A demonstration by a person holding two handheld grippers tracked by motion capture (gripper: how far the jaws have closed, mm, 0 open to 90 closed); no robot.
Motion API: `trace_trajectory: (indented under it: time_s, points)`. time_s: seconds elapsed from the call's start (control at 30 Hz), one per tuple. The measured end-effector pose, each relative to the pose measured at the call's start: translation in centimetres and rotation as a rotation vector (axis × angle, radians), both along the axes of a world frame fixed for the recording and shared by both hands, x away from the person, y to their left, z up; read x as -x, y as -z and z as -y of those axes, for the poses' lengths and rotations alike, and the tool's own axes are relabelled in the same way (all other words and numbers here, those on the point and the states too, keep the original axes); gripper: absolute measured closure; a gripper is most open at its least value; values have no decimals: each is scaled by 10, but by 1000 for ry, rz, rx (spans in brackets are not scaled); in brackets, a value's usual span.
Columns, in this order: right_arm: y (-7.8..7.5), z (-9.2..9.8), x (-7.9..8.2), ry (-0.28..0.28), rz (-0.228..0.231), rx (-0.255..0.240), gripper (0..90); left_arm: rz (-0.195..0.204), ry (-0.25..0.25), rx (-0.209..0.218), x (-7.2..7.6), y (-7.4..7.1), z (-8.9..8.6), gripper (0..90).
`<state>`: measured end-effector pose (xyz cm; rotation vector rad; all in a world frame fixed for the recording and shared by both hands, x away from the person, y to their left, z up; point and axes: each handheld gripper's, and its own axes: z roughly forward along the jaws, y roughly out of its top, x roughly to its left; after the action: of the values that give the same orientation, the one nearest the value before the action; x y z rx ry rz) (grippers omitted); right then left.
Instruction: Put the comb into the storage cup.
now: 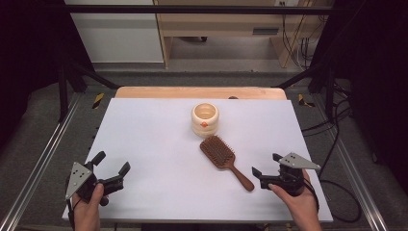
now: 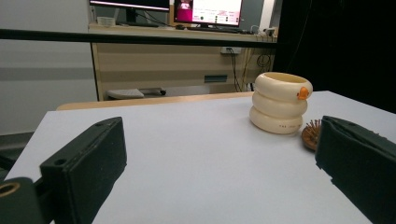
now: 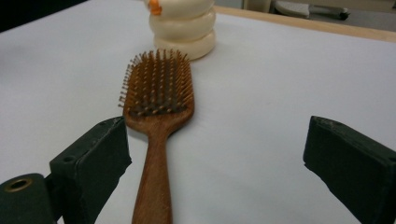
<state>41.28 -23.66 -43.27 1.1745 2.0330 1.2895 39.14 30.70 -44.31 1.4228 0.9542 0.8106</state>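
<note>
A: Left side of the table [image 1: 144,144]?
B: The left gripper [image 1: 111,169], jaws spread wide and empty, rests near the front left corner; the hand [image 1: 89,204] grips it from below, jaws aimed toward the cream ringed cup [image 1: 205,119].

A: Centre?
B: The wooden hairbrush [image 1: 225,160] lies bristles up just in front of the cup, handle pointing to the front right.

A: Right side?
B: The right gripper [image 1: 266,166], jaws wide apart and holding nothing, sits just beside the handle's end, apart from it; the hand [image 1: 298,199] holds it level, jaws facing along the brush.
</note>
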Motion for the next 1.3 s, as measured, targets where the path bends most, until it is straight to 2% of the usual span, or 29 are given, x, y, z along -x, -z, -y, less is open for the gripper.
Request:
trace_trajectory:
  time_s: [0.17,0.4,0.53,0.67,0.9,0.93,0.97,1.1,1.13,1.3]
  points:
    - [4,-15,1,-46,-53,74,70,-1,-2,-8,0,0,1,23]
    - [9,-31,4,-114,-121,110,69,-5,7,-10,0,0,2,23]
    - [11,-38,6,-143,-138,142,73,-6,7,-21,0,1,4,23]
    - [13,-44,5,-135,-174,168,87,-9,18,-28,0,1,6,23]
    - [14,-59,0,-117,-276,235,102,-17,37,-47,0,3,12,23]
    - [14,-59,0,-117,-276,235,102,-17,37,-47,0,3,12,23]
    - [14,-63,-4,-123,-295,251,104,-16,43,-66,0,3,14,23]
    - [12,-68,-15,-132,-334,285,109,-9,53,-75,1,2,17,23]
    - [10,-70,-18,-131,-342,298,109,0,73,-71,1,2,18,23]
    - [1,-82,-29,-144,-368,354,127,5,85,-94,2,1,22,23]
